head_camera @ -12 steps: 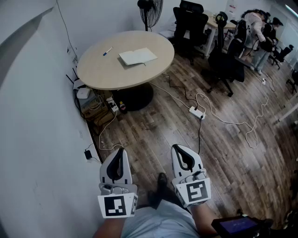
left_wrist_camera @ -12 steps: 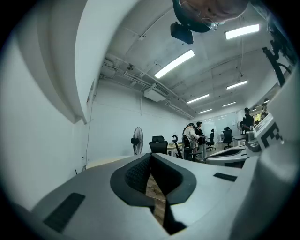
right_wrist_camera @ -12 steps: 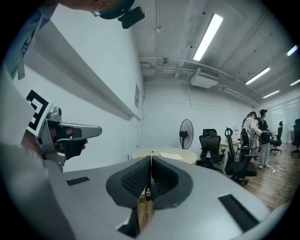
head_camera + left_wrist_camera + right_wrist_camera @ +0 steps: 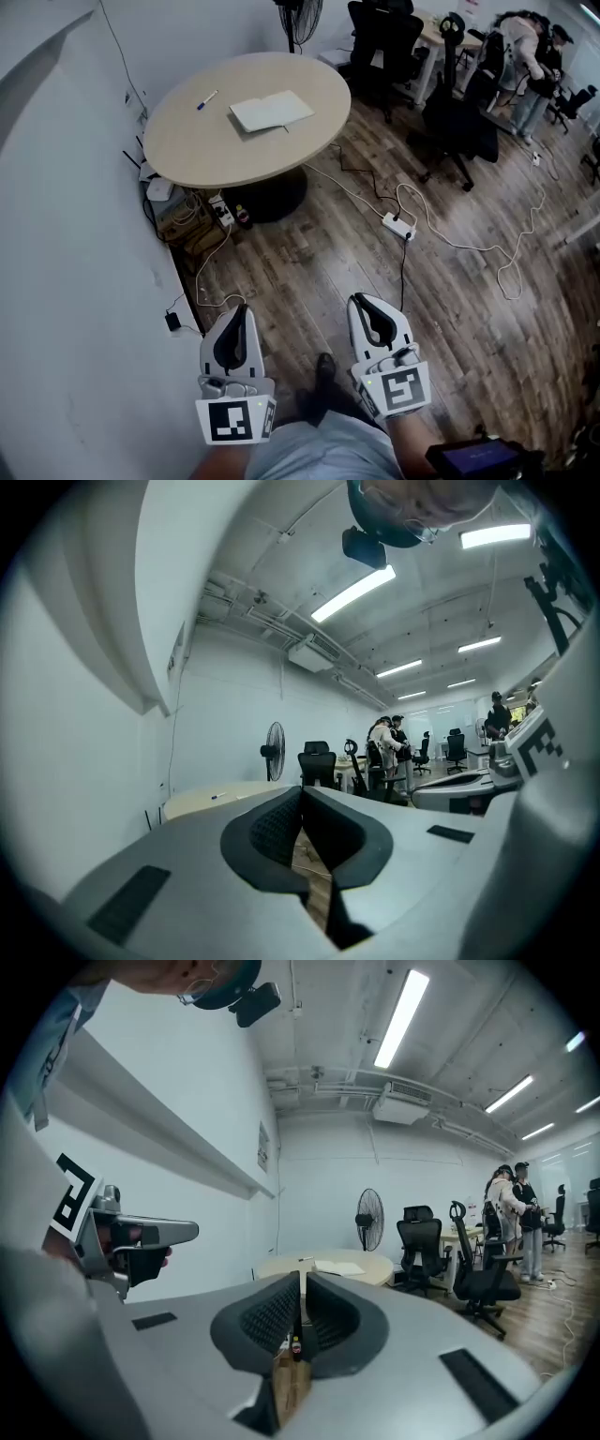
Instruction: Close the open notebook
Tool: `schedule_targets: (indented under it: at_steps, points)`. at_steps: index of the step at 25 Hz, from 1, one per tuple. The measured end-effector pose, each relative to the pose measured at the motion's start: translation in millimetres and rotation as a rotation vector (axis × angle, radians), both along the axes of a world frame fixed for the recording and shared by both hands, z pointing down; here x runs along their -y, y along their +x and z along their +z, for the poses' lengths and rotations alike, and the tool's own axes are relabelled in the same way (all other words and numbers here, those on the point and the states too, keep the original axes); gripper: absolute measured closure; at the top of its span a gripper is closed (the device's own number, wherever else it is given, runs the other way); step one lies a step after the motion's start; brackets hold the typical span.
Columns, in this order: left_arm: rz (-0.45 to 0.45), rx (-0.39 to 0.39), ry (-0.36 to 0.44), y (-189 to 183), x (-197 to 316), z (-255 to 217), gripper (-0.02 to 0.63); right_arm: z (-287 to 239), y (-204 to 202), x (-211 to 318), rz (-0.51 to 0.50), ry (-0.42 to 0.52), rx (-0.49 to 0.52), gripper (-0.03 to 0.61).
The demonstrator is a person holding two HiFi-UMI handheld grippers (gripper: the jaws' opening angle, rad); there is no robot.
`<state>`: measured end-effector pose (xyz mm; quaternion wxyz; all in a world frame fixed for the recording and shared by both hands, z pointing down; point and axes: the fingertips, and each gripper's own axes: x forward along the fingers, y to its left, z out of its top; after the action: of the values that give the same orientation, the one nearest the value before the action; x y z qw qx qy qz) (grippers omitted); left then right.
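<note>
The open notebook (image 4: 272, 111) lies flat with its white pages up on the round beige table (image 4: 206, 150), far ahead in the head view. A blue pen (image 4: 206, 99) rests to its left. My left gripper (image 4: 241, 309) and right gripper (image 4: 363, 302) are held side by side over the wooden floor, well short of the table, both shut with nothing in them. In the right gripper view the notebook (image 4: 337, 1266) shows small on the table (image 4: 281, 1267) beyond the right gripper's (image 4: 302, 1277) touching tips. In the left gripper view the left gripper (image 4: 302, 789) is also shut.
A white wall (image 4: 66, 234) runs along the left. Cables and a power strip (image 4: 396, 225) lie on the floor between me and the table. Black office chairs (image 4: 455, 127) and a person (image 4: 520, 47) stand at the back right. A fan (image 4: 298, 19) stands behind the table.
The table and notebook have drifted slightly up and left in the head view. Both grippers sit a little lower in the picture, still shut and side by side.
</note>
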<state>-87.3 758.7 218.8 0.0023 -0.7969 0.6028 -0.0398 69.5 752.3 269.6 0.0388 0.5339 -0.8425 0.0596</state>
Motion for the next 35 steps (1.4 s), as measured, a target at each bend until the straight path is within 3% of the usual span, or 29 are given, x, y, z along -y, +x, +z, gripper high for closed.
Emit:
schedule_targets:
  at_steps: [7, 16, 20, 29, 35]
  points:
    - [-0.021, 0.008, 0.013, 24, 53, -20, 0.595, -12, 31, 64, -0.013, -0.015, -0.001, 0.529]
    - [-0.043, 0.004, 0.022, 23, 119, -23, 0.595, -14, 40, 140, -0.002, -0.018, 0.020, 0.529]
    - [-0.051, -0.023, 0.001, 10, 166, -12, 0.595, -4, 29, 189, -0.007, -0.031, 0.013, 0.529]
    - [-0.035, 0.008, -0.014, -27, 318, 5, 0.595, 12, -12, 338, -0.002, -0.051, 0.020, 0.529]
    - [-0.015, -0.011, -0.035, -53, 411, 8, 0.595, 9, -42, 427, 0.001, -0.057, 0.008, 0.529]
